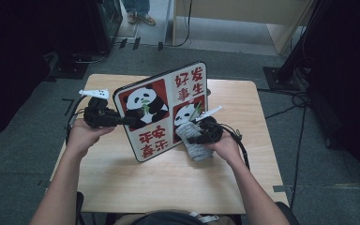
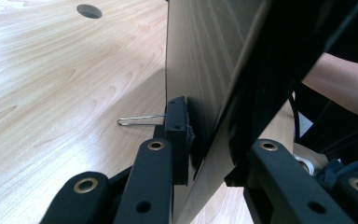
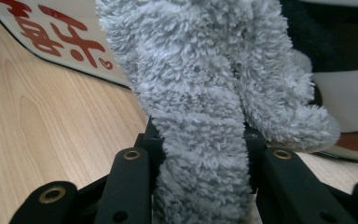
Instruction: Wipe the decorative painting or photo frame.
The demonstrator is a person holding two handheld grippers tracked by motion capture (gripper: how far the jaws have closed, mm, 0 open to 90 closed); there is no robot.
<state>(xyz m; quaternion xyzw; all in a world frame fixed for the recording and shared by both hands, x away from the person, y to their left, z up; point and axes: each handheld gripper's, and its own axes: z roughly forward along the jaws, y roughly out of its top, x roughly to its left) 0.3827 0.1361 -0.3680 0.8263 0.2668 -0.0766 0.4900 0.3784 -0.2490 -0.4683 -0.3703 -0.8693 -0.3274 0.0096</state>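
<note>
your left gripper (image 1: 122,119) clamps the board's (image 1: 161,110) edge, holding it tilted upright on the table (image 1: 168,178). your right gripper (image 1: 194,136) pinches a grey cloth (image 3: 205,93) that lies against the board's face, just ahead of its jaws.

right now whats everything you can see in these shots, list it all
panda board: 1, white with red squares, red characters and black-and-white pandas, standing tilted on the table, left edge clamped
cloth: 1, fluffy grey, against the board's lower right face
table: 1, light wood, centre
cables: several, black, on the grey floor at right
shoes: 2, brownish, on the floor at top
left gripper: 1, black, shut on the board's edge
right gripper: 1, black, shut on the cloth
forearms: 2, bare, from the bottom
</note>
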